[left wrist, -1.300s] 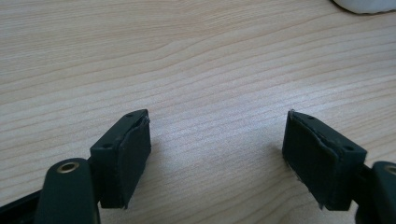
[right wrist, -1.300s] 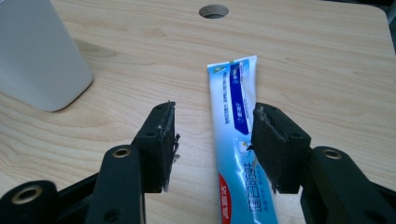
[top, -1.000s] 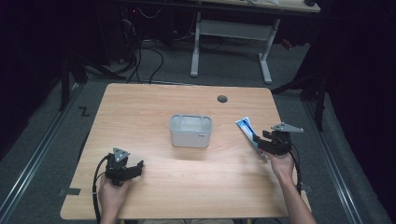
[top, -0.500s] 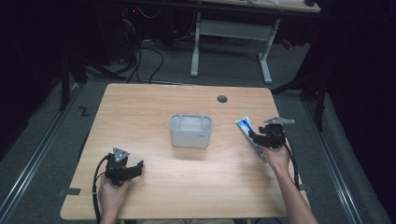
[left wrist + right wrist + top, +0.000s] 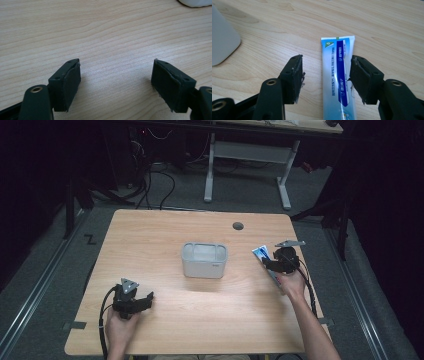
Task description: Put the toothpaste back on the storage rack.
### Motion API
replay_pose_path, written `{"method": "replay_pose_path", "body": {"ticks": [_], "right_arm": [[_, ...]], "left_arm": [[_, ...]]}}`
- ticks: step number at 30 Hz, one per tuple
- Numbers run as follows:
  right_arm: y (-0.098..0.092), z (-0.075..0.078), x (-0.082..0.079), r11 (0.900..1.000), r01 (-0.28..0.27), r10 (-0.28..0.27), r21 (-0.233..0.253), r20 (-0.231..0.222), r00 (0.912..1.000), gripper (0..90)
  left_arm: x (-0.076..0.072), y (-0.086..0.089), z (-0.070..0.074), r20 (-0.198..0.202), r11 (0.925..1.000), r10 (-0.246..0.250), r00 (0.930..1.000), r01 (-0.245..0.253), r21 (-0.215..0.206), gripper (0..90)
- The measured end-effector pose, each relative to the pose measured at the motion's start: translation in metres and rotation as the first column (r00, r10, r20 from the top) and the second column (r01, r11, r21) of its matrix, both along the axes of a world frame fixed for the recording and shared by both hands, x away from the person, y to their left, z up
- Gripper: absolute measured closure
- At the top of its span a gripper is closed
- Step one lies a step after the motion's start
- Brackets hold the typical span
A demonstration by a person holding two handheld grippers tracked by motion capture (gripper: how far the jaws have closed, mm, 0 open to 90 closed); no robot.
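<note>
A: Where is the toothpaste tube [image 5: 338, 75] lying relative to my right claw [image 5: 325, 80]?

B: In the right gripper view it is lying flat on the table [image 5: 374, 22], lengthwise between the two jaws. The jaws are standing apart. The tube is sitting off-centre, its right edge running just under the right-hand jaw; I cannot tell whether they are touching. A strip of bare wood is showing between the tube and the left-hand jaw. The crimped end is pointing away from the claw.

A: And from above?

B: In the high view the right claw [image 5: 274, 264] is hovering at the table's right side, over the tube [image 5: 261, 253], whose far end is poking out beyond it. The white container [image 5: 204, 260] is standing mid-table, well apart from the tube, to its left.

A: I am holding the left claw [image 5: 142, 299] too. How is it looking?

B: It is resting near the table's front left corner, jaws spread wide, with nothing between them except bare wood in the left gripper view.
</note>
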State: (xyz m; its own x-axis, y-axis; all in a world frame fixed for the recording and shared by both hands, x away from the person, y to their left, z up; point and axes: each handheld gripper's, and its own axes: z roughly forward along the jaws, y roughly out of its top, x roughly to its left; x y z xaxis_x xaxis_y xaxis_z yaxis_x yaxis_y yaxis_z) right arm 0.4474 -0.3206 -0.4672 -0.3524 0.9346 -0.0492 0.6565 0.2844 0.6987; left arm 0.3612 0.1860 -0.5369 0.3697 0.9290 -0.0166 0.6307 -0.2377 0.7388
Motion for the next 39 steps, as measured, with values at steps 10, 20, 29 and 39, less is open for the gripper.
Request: {"method": "replay_pose_path", "body": {"ticks": [10, 20, 29, 39], "right_arm": [[0.002, -0.005, 0.018, 1.000, 0.009, -0.010, -0.015, -0.062, 0.9980, 45.0], [0.006, -0.016, 0.031, 0.997, 0.032, -0.039, -0.064, -0.106, 0.9936, 45.6], [0.003, -0.028, 0.041, 0.994, 0.078, -0.091, -0.075, -0.182, 0.9792, 43.8], [0.005, -0.037, 0.051, 0.991, 0.096, -0.117, -0.098, -0.246, 0.9621, 42.9]], "left_arm": [[0.000, 0.000, 0.000, 0.000, 1.0000, 0.000, 1.0000, 0.000, 0.000, 24.1], [0.000, 0.000, 0.000, 0.000, 1.0000, 0.000, 1.0000, 0.000, 0.000, 24.1], [0.000, 0.000, 0.000, 0.000, 1.0000, 0.000, 1.0000, 0.000, 0.000, 24.1], [0.000, 0.000, 0.000, 0.000, 1.0000, -0.001, 1.0000, 0.001, 0.001, 24.1]]}}
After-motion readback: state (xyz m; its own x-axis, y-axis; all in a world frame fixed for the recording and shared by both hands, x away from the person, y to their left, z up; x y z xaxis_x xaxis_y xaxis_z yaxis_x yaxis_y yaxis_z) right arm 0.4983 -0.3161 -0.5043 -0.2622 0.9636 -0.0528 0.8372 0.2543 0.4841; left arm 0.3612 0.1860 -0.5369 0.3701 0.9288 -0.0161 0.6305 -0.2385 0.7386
